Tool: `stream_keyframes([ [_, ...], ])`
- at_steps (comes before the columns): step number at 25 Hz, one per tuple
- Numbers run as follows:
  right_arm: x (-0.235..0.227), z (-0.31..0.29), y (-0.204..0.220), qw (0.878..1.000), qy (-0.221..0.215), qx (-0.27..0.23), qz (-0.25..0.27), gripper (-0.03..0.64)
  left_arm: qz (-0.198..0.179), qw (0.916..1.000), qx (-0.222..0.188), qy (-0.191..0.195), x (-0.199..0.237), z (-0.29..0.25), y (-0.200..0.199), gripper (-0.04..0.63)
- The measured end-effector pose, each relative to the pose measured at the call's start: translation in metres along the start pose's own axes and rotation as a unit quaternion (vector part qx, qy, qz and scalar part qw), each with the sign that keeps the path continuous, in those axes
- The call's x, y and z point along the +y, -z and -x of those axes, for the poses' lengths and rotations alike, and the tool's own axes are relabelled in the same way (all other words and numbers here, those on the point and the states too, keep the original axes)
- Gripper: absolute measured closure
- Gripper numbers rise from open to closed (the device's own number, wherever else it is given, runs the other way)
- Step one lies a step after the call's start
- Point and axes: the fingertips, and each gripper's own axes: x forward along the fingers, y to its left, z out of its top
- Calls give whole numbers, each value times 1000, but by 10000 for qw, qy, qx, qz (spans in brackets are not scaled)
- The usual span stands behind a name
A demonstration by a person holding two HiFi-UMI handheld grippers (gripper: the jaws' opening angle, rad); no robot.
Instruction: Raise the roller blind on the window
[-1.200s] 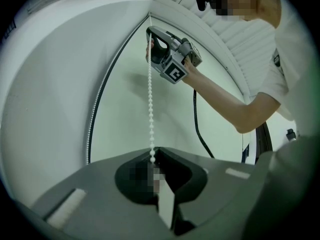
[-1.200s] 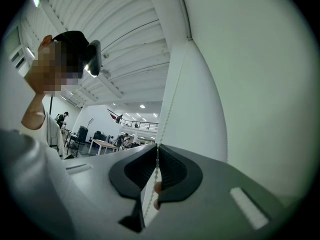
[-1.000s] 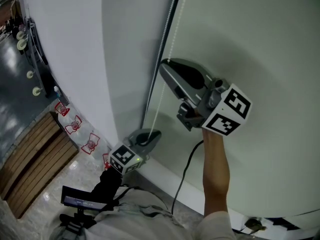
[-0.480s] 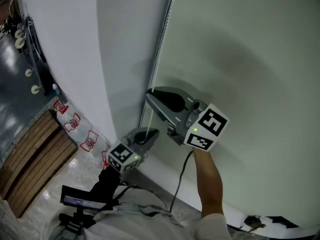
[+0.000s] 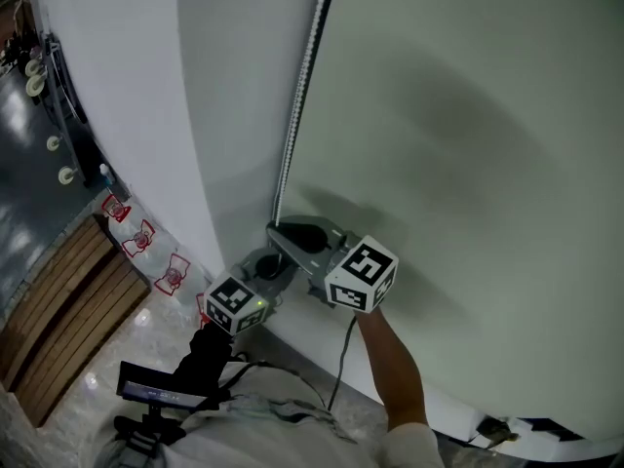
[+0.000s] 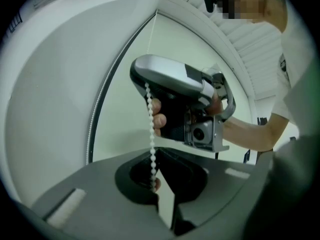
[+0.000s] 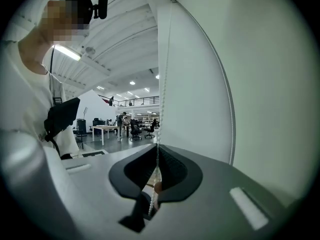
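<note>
**Left gripper** (image 6: 153,183): jaws shut tight on the bead chain (image 6: 150,129), which dropped straight into them from above. The gripper pointed level at the blind's edge. Its marker cube (image 5: 234,303) showed in the head view.

**Right gripper** (image 7: 156,181): jaws pinched together on the same bead chain, with a strand entering from above and running down between the pads. It sat just above the left gripper and slightly to its right, the two close together. A short run of chain hung between the right gripper's nose and the left gripper's jaws. Its own cube (image 5: 361,274) faced the head camera. A bare forearm (image 5: 395,378) reached up behind it, and a dark cable (image 5: 343,359) trailed down beside the arm.

**Bead chain, upper run**: white beads that climbed along the blind's left edge, beside a dark vertical strip (image 5: 304,76), and left the head view at the top.

**Roller blind** (image 5: 468,144): a pale greenish-white sheet, hanging down past the level of both grippers. It filled the right and upper part of the head view.

**Surroundings**: a white wall (image 5: 127,115) stood left of the chain. Below it lay wooden slats (image 5: 58,330) and red-and-white floor marks (image 5: 146,247). The right gripper view showed a hall with tables and chairs (image 7: 120,129) under ceiling lights (image 7: 67,51).
</note>
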Motion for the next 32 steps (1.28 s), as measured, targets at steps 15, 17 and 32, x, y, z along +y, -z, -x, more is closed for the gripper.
stream_keyframes([
  [15,5,-2,-2,9991,-216,-163,336,518,-36,9999,83,53,3,1,4,598],
  [17,-1,2,-30,9983,-253,-443,288,478,-29,9999,84,46,4,0,5,597],
  [32,-26,11,-168,9869,-272,-1338,855,471,-25,9999,110,77,4,-1,13,597],
])
